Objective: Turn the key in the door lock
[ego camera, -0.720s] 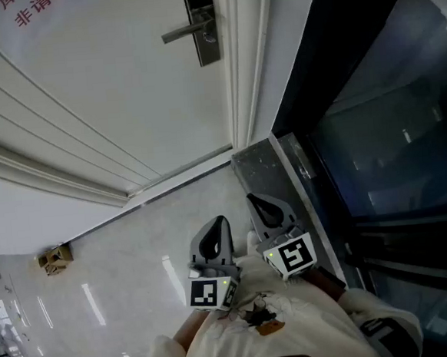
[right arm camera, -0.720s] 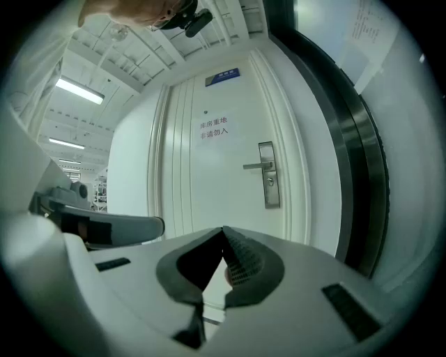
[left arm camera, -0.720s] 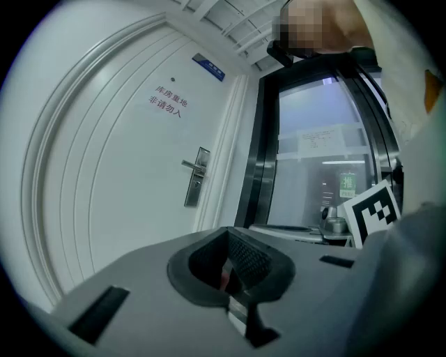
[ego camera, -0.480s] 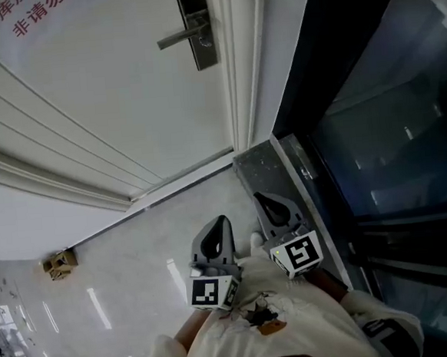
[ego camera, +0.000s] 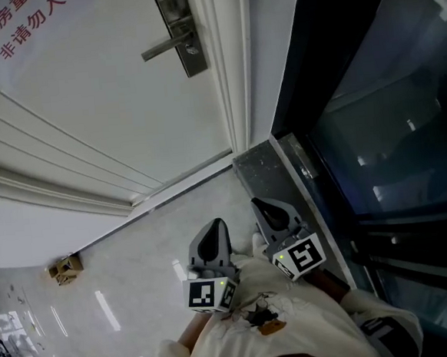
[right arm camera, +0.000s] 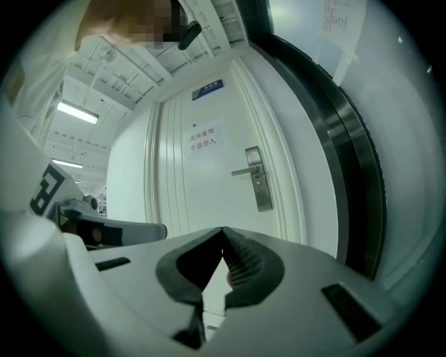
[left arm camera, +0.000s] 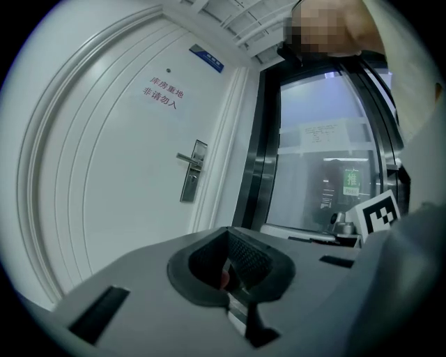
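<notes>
Though glossy, pale floor (ego camera: 137,250) below white door (ego camera: 87,107), dark glass (ego camera: 388,122) beside.

Probably a corridor in an office or works building. A white panelled door (ego camera: 88,123) carries a red Chinese notice (ego camera: 23,28), a blue plate (right arm camera: 208,89) and a steel lever handle (ego camera: 168,46). There are glossy pale floor tiles (ego camera: 137,258), a dark-framed glass partition (ego camera: 388,122) with a green sign (left arm camera: 350,183), and strip lights (right arm camera: 78,111) overhead.

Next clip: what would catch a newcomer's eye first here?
The white panelled door fills the upper left of the head view, with red lettering and a silver lever handle near its right edge. Low in the middle, the left gripper and right gripper sit side by side, both shut.
</notes>
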Demonstrator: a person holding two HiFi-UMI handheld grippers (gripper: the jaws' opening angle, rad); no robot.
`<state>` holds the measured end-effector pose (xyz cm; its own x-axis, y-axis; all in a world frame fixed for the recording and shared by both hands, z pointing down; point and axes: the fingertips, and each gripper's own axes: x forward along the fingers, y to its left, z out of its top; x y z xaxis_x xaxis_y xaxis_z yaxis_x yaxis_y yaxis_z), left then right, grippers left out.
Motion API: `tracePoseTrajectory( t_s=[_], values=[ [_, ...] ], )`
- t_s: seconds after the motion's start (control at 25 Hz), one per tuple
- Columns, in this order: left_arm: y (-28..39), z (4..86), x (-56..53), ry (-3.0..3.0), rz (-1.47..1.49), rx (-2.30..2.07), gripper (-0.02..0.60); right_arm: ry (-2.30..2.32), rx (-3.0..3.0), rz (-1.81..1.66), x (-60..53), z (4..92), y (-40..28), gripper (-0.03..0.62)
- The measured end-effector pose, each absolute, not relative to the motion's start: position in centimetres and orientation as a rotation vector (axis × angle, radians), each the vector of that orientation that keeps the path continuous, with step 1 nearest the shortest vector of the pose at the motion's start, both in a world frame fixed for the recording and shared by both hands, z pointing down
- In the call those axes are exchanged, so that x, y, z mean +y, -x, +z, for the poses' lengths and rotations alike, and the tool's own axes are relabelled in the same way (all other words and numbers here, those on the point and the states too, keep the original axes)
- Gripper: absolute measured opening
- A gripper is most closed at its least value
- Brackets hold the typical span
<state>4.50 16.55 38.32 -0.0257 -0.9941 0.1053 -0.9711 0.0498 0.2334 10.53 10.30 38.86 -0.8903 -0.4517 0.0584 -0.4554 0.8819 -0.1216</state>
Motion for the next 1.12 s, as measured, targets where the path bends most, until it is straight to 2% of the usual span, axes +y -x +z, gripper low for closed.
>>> tracePoseTrajectory(
  t_s=[0.2, 0.4, 0.48, 1.12],
  values=[
    [-4.8, 39.9, 15.4, -1.957, -0.088, -2.162, 0.006, -0.623, -3.022, 0.209, 8.6, 41.8, -10.1, 0.005],
    [-2.7, 41.4, 13.6, -1.891, -0.056, -2.126, 0.005, -0.282, -3.046, 0.312, 10.0, 42.2, -6.9, 0.005],
    [-2.0, 41.7, 12.5, -1.888, -0.069, -2.114, 0.006, -0.234, -3.0, 0.245, 9.6, 43.0, -5.8, 0.006],
    [12.5, 36.7, 2.3, -2.053, -0.128, -2.121, 0.005, -0.966, -2.814, -0.587, -7.1, 33.6, 7.4, 0.008]
  ],
)
